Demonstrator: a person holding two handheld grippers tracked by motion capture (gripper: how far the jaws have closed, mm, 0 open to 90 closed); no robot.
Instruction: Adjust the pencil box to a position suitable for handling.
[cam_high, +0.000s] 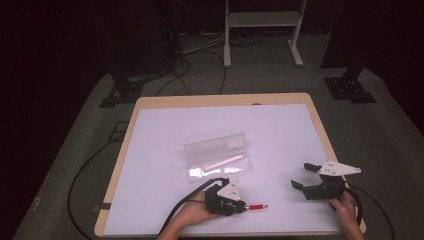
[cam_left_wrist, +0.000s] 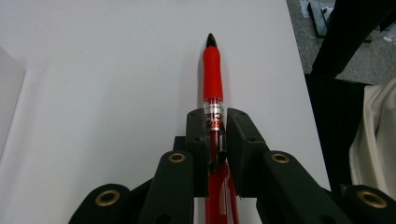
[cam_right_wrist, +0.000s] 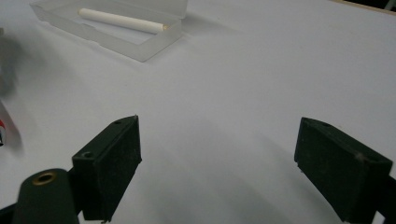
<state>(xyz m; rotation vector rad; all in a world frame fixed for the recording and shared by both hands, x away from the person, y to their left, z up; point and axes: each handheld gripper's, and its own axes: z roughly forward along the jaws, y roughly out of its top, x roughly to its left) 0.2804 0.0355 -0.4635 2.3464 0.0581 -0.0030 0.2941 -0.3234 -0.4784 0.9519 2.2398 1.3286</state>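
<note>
One red pen (cam_left_wrist: 212, 79) sat clamped between the left gripper's (cam_high: 243, 206) jaws, its tip jutting straight ahead, likely for carrying to the open clear pencil case (cam_high: 218, 157) just beyond, while the right gripper (cam_high: 301, 176) waited alongside, jaws wide and empty.

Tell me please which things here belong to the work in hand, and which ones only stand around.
Belong to the work:
- red plastic pen with black tip, clamped in the left claw
- clear plastic pencil case, lid open
- white stick lying inside the case
- right claw, open over the table

Only standing around:
- white metal frame on the floor
- black cables
</note>
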